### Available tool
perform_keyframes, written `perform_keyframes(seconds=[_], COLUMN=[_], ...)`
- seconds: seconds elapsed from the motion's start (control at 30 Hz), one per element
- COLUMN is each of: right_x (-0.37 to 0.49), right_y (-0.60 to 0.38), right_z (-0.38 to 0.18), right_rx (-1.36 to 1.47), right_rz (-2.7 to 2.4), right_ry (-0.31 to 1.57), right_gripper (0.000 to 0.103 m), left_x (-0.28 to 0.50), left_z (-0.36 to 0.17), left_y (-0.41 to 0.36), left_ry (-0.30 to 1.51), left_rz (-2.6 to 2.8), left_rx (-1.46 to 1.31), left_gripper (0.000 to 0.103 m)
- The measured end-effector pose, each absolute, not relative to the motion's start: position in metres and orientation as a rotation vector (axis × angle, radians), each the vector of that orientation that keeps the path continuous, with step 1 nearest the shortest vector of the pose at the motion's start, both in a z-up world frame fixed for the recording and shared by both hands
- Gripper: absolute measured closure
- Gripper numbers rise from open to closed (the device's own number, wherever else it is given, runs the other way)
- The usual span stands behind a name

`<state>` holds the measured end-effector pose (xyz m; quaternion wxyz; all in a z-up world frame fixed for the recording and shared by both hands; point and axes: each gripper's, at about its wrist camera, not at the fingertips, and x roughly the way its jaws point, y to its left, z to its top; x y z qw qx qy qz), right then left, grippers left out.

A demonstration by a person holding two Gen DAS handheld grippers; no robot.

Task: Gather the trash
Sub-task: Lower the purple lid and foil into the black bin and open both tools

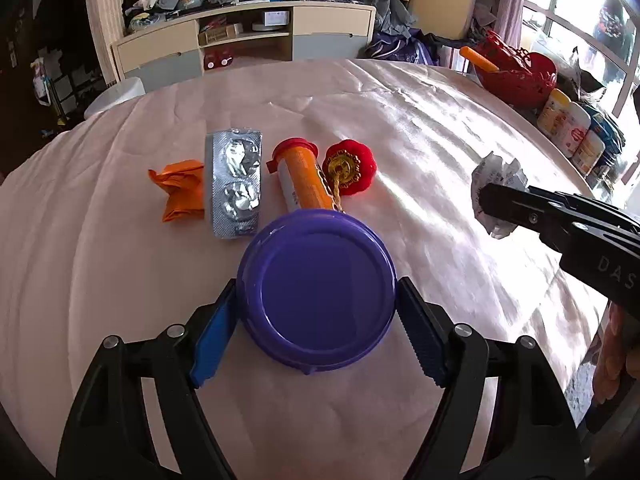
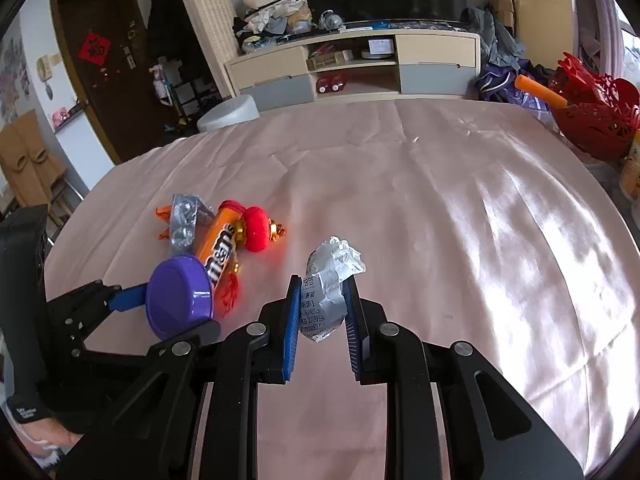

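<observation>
Left gripper (image 1: 316, 300): its blue fingers (image 1: 214, 330) press on both sides of a round purple lid (image 1: 316, 286). They are closed on it and hold it flat, just above the bench (image 1: 420, 128).

Right gripper (image 2: 322, 300): its fingers (image 2: 292, 320) squeeze a crumpled white wrapper (image 2: 328, 284). The wrapper stands up between them and sticks out past the tips. It looks lifted off the bench.

Trash still on the bench: an orange candy tube (image 1: 306, 178) with a red cap, a silver pill pack (image 1: 234, 182) and a scrunched orange wrapper (image 1: 180, 188). They lie side by side in a little row.

Red toy (image 1: 352, 170): it sits just beside the tube, on its right. It may not be trash.

Which way the row lies: straight ahead of the left gripper, just past the purple lid. From the right gripper it is off to the left and farther away.

How the tube lies: its long side points away from the left gripper, with the red cap at the far end. The pill pack lies the same way.

Nearer gripper: the left one, I think.

What comes next: both grippers are full, so I think each must drop its thing before it can take more. No bin shows in either view.
</observation>
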<state>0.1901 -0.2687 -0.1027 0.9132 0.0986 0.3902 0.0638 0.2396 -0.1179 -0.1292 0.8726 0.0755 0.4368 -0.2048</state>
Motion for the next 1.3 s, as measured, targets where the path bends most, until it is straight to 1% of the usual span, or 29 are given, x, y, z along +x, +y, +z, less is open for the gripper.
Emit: perform_keyframes(seconds=[0.33,0.6,0.7,0.8,1.0,1.3], right_x=[0.14,0.085,0.067,0.041,0.014,-0.006], right_y=[-0.252,-0.233,-0.226,-0.218,-0.207,-0.205], right_z=[-0.073,-0.054,-0.055,-0.065,-0.103,-0.165], right_rx=[0.164,0.122,0.113,0.092,0.074,0.195], right_rz=[0.138,0.186,0.206,0.224,0.239,0.231], right_ry=[0.737,0.705,0.714,0.736,0.838,0.956], right_gripper=[0.081,0.081,0.081,0.081,0.081,0.081], left_x=[0.176,0.092,0.065,0.041,0.018,0.007], left_z=[-0.083,-0.043,-0.039,-0.049,-0.108,-0.175], left_y=[-0.087,-0.052,-0.045,-0.04,-0.043,-0.044], left_ry=[0.84,0.794,0.789,0.801,0.936,1.059], left_rz=[-0.42,-0.417,-0.418,-0.413,-0.389,-0.38], left_rx=[0.159,0.107,0.073,0.036,-0.017,-0.033], left_gripper=[0.029,0.029,0.029,0.029,0.029,0.029])
